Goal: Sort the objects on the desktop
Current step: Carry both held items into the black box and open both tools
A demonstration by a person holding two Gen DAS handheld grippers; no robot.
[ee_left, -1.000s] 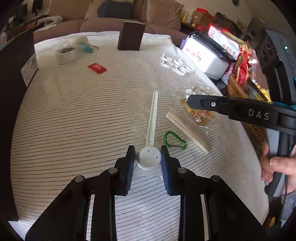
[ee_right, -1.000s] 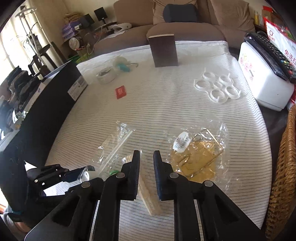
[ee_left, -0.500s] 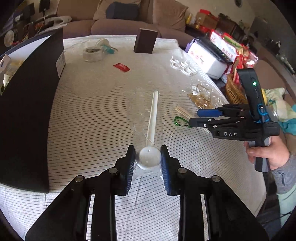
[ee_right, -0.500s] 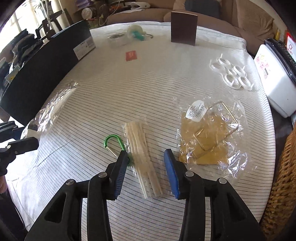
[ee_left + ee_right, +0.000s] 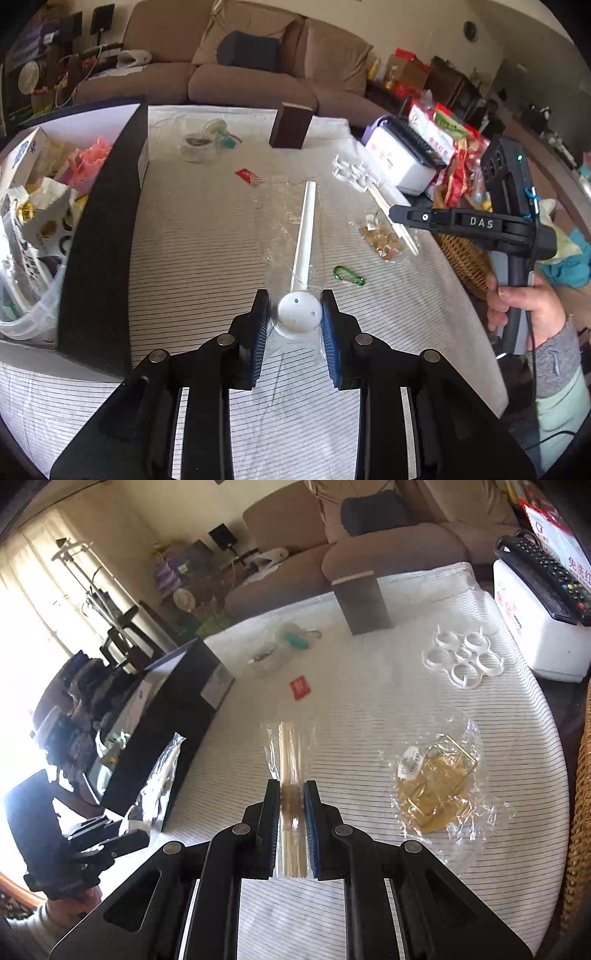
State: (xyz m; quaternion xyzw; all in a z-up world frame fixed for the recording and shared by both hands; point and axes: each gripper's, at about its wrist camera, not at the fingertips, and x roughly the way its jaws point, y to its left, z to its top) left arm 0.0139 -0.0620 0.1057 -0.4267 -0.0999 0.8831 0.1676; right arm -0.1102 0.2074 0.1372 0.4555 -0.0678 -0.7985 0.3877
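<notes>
My left gripper (image 5: 295, 314) is shut on the round base of a white rod in a clear bag (image 5: 304, 236) and holds it above the striped table. My right gripper (image 5: 291, 805) is shut on a clear packet of pale wooden sticks (image 5: 290, 746), lifted off the table; it also shows in the left wrist view (image 5: 397, 218). A green carabiner (image 5: 347, 275) lies on the cloth. A bag of gold hooks (image 5: 436, 779) lies to the right. The black storage box (image 5: 107, 221) stands at the left, full of items.
A white ring holder (image 5: 463, 657), red packet (image 5: 299, 688), tape roll (image 5: 266, 657) and brown block (image 5: 364, 603) sit farther back. A white box with a remote (image 5: 535, 602) and a wicker basket (image 5: 461, 254) are at the right edge.
My right gripper has shut on the stick packet and lifted it. My left gripper has risen and drawn back with the bagged rod toward the black box.
</notes>
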